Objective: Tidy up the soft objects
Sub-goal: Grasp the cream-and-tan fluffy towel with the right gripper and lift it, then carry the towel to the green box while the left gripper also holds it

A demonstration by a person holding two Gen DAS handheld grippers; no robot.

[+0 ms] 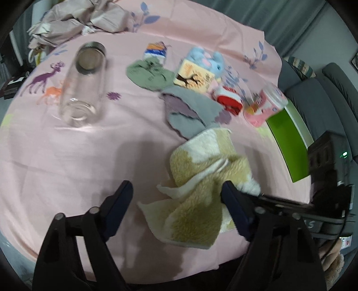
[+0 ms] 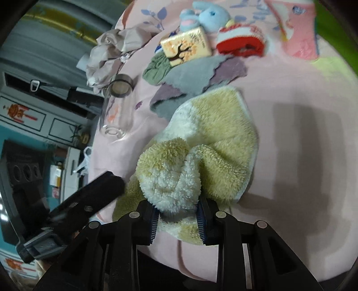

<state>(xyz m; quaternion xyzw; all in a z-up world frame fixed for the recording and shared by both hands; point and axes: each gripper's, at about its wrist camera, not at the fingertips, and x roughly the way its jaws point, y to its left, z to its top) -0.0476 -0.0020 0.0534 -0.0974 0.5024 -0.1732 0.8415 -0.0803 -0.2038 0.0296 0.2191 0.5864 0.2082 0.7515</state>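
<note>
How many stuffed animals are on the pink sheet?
1. A blue bunny sits at the far side of the sheet, just behind the yellow tissue pack and beside the red sock. Others could be hidden under the cloths.

1. A pink cloth [image 1: 67,156] printed with deer and leaves covers the table.
2. A grey sofa [image 1: 313,100] stands beside the table, with grey curtains [image 1: 279,24] behind it.
3. In the right wrist view, a teal wall [image 2: 13,134] and a white panelled cabinet [image 2: 44,120] appear.
</note>
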